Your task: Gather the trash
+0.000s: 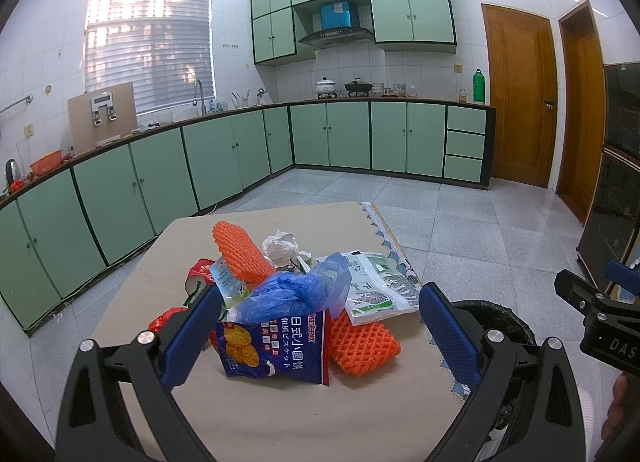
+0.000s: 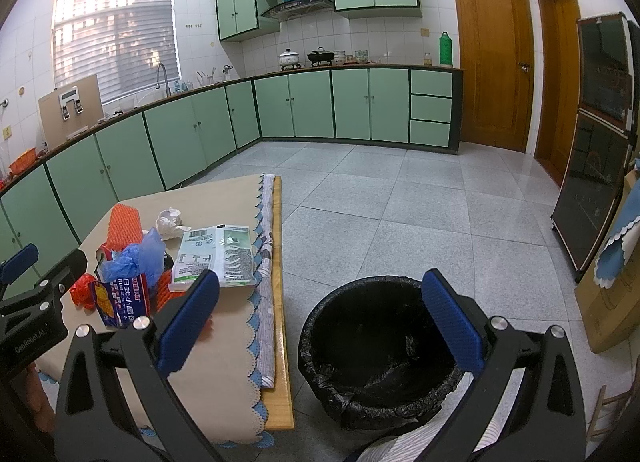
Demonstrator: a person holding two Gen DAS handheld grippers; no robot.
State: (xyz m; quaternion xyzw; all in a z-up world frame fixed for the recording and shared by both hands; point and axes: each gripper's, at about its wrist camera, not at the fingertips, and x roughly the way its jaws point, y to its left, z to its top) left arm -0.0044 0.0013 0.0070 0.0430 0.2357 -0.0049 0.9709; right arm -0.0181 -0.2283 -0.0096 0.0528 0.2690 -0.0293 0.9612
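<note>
Saw desk [image 1: 288, 414] piled with trash, black-lined trash bin [image 2: 380, 346] on floor just beside it. Left tongs [image 1: 320, 334] spread wide around blue biscuit bag [image 1: 276, 346], not touching. Right tongs [image 2: 320, 314] wide, holding nothing, above bin.

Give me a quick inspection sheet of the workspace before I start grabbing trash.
Surface: table under a beige cloth.
Job's things: blue biscuit bag, blue plastic bag, two orange foam nets, crumpled tissue, white-green packet, red wrappers; black-lined bin on the floor, right of the table.
Clutter: nothing seen.
Grippers: left claw open, facing the pile; right claw open above the bin.
Cables: nothing seen.
Surroundings: green cabinets, wooden doors.
</note>
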